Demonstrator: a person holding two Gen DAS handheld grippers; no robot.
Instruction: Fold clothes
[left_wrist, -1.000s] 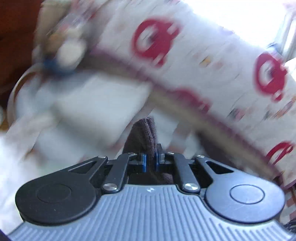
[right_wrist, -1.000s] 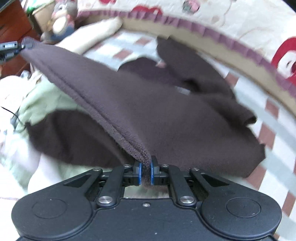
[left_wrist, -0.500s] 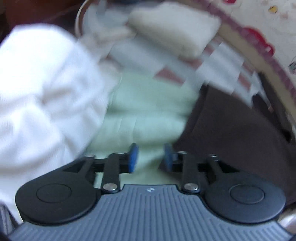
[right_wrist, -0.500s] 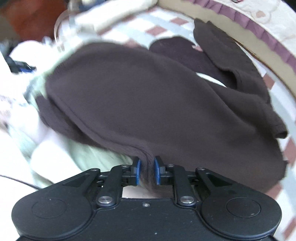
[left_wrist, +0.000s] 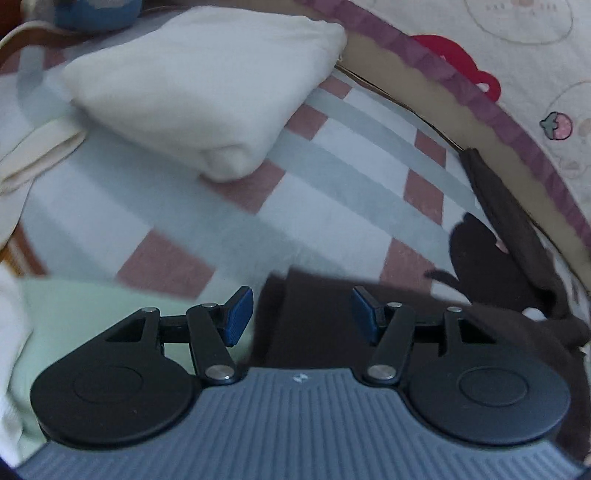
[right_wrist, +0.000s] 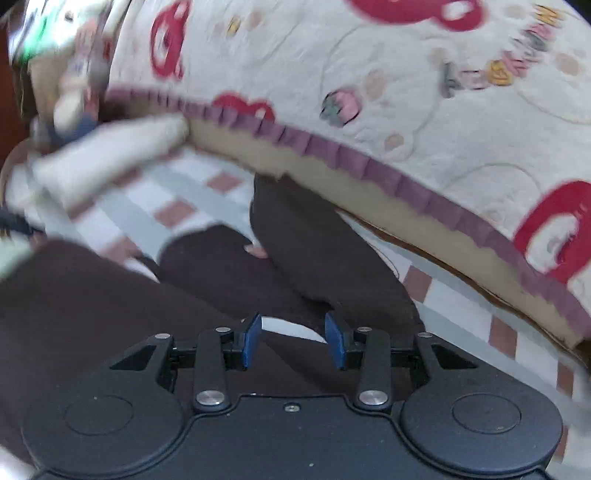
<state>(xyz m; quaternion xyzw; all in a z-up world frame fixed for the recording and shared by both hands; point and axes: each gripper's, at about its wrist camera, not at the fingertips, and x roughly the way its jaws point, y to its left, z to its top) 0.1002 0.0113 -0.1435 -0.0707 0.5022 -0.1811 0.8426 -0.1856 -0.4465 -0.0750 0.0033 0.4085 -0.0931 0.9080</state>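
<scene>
A dark brown sweater (left_wrist: 480, 266) lies on the checked bed sheet (left_wrist: 332, 177); in the right wrist view the brown sweater (right_wrist: 221, 266) spreads out with a sleeve running up toward the quilt. My left gripper (left_wrist: 303, 314) hangs just above the sweater's folded edge, its jaws opening, and the cloth below touches neither blue pad. My right gripper (right_wrist: 293, 339) is over the sweater too, its jaws also opening, and nothing is pinched between its pads. Under the sweater's left edge shows a pale green garment (left_wrist: 74, 317).
A folded cream garment (left_wrist: 207, 85) lies at the back left of the sheet. A patterned quilt (right_wrist: 406, 92) with a purple ruffle borders the far side. White cloth (left_wrist: 7, 332) bulges at the left edge. A soft toy (right_wrist: 74, 107) sits at the far left.
Both grippers were shut on the brown sweater's edge and held it up; both have since let go and opened. The sweater now lies on the bed, and the left gripper has dropped lower.
</scene>
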